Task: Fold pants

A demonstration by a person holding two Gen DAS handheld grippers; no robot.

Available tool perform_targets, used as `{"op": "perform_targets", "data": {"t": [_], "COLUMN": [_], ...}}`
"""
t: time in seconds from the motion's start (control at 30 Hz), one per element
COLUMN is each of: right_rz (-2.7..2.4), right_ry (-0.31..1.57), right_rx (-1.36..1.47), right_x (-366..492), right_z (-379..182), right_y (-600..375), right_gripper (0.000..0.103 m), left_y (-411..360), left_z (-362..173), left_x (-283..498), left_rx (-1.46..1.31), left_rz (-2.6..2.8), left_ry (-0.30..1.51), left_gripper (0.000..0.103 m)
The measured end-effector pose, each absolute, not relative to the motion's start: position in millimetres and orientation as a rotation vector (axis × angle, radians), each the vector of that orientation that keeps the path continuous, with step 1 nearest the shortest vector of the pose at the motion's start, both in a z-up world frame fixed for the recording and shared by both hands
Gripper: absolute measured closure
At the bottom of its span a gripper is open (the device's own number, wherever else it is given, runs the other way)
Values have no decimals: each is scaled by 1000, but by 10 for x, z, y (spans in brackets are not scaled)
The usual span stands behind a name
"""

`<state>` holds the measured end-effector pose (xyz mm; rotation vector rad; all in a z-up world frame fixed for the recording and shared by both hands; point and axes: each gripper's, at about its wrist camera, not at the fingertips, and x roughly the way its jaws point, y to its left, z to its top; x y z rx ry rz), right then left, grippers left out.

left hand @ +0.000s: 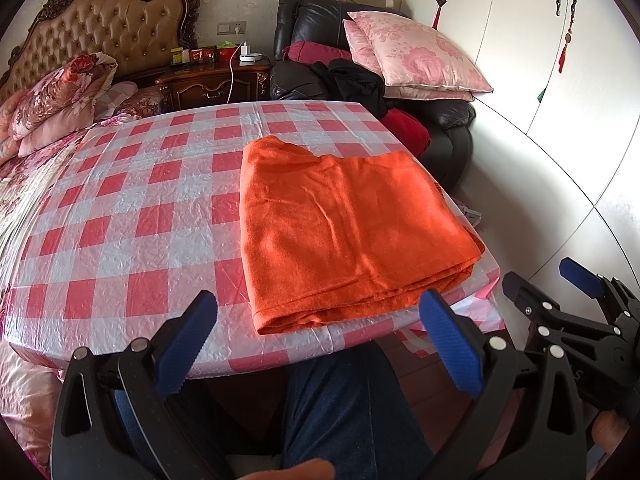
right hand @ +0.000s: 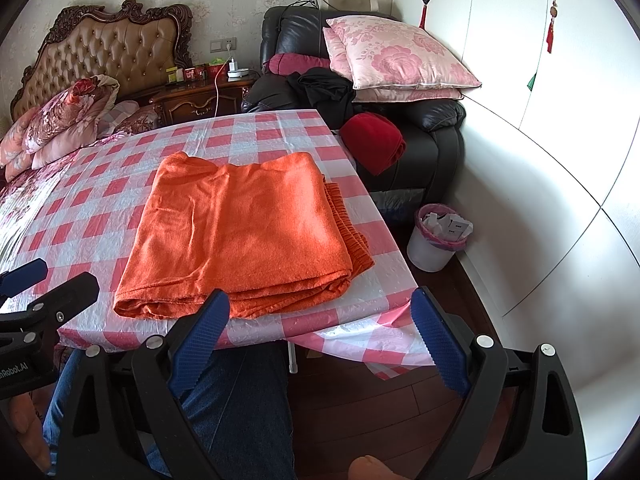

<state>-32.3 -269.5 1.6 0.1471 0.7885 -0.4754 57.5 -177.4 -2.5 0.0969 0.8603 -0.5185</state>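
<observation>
The orange pants [left hand: 352, 224] lie just ahead of both my tongs, on the checked table cover [left hand: 132, 200] near its front edge, and I judge the folding to be done or nearly so: they make one compact, thick rectangle with several layers stacked at the edge nearest me. From the right wrist view a ribbed strip, which I take for the waistband, sticks out from under the top layer on the side away from my left gripper [left hand: 316, 344], so the stack is not perfectly square. If anything is left, I'd say it is tucking that strip in or smoothing the top, where a few light creases show.

My left gripper stands wide, nothing between its blue pads, hanging short of the table edge over my knee. My right gripper [right hand: 320, 344] is likewise spread wide and empty, with the near edge of the bundle just beyond its inner finger.

The bundle's long axis runs away from me, from my tongs toward the far side of the table, the folded thick edge pointing back at the tongs and the thinner far end tapering slightly off toward the left gripper's side
</observation>
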Motion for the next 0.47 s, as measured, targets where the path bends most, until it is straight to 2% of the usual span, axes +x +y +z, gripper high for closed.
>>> {"op": "perform_targets", "data": {"t": [0.2,0.33,0.4,0.47], "right_rz": [-494,-547,-572,-575], "right_ry": [784,767,752,738], "right_rx": [142,159,184,199], "right_x": [-351,-372,-334,-291], "right_z": [13,24,30,57], "right_y": [-2706,-2725,-2731,-2733], "right_gripper": [15,14,14,14], "left_y": [-1827,-1748,-1309,-554], "left_z": [38,57,154,188], "left_x": [566,745,987,1267], "left_rx": [49,-13,-83,-183], "left_rz": [-605,-690,-614,-463], "left_ry": [801,829,779,728], "left_gripper": [2,2,2,2]}}
